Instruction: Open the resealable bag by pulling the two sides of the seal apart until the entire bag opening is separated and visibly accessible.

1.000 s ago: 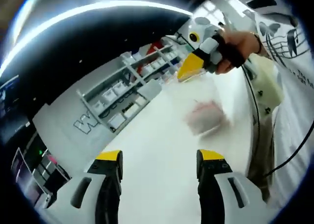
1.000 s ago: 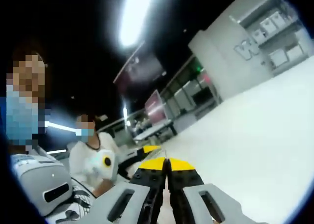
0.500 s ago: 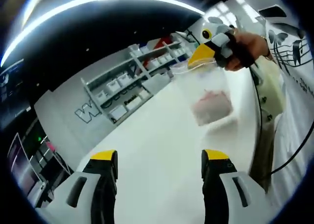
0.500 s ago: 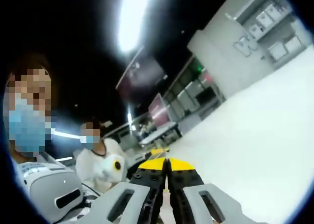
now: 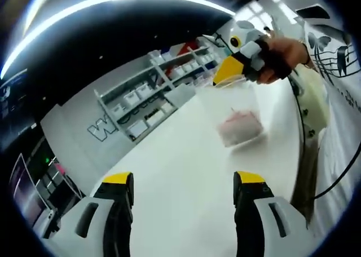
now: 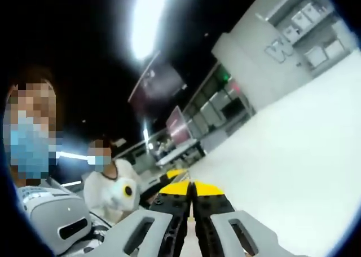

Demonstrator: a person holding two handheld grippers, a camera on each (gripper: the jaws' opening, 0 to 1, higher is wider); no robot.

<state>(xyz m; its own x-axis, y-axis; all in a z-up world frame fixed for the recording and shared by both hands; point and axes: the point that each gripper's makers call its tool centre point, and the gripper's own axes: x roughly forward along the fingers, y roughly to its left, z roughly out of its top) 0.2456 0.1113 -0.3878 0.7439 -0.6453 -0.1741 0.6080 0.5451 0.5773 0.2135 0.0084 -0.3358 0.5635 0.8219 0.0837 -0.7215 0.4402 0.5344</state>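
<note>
left gripper [image 5: 183,184]: bottom of left gripper view, yellow-tipped jaws spread wide, nothing between them, white table showing through the gap
right gripper [image 5: 231,71]: upper right of left gripper view, yellow tips pressed together, pinching top edge of the bag; held by a hand [image 5: 282,57] at upper right
right gripper, own view [image 6: 193,188]: bottom centre of right gripper view, jaws pressed together; thin clear edge of the bag barely visible at the tips, hard to make out
resealable bag [image 5: 234,107]: right of centre in left gripper view, clear plastic, hanging below right gripper tips, blurred; lower part near or on the table, cannot tell which
bag contents [image 5: 240,128]: pinkish mass in lower part of bag, blurred, kind cannot be told
seal: along top edge at the right gripper tips; open or closed cannot be told
table [image 5: 186,150]: white, broad, centre of left gripper view; also right side of right gripper view [image 6: 293,150]
shelving unit [image 5: 149,99]: grey, upper centre-left of left gripper view, rows of white bins, at far edge of table; also upper right of right gripper view [image 6: 313,29]
cable [image 5: 302,133]: dark, running down right edge of left gripper view
ceiling light [image 6: 148,20]: bright strip, top centre of right gripper view
people: one in white top [image 6: 110,186] lower left of right gripper view; another at far left edge
</note>
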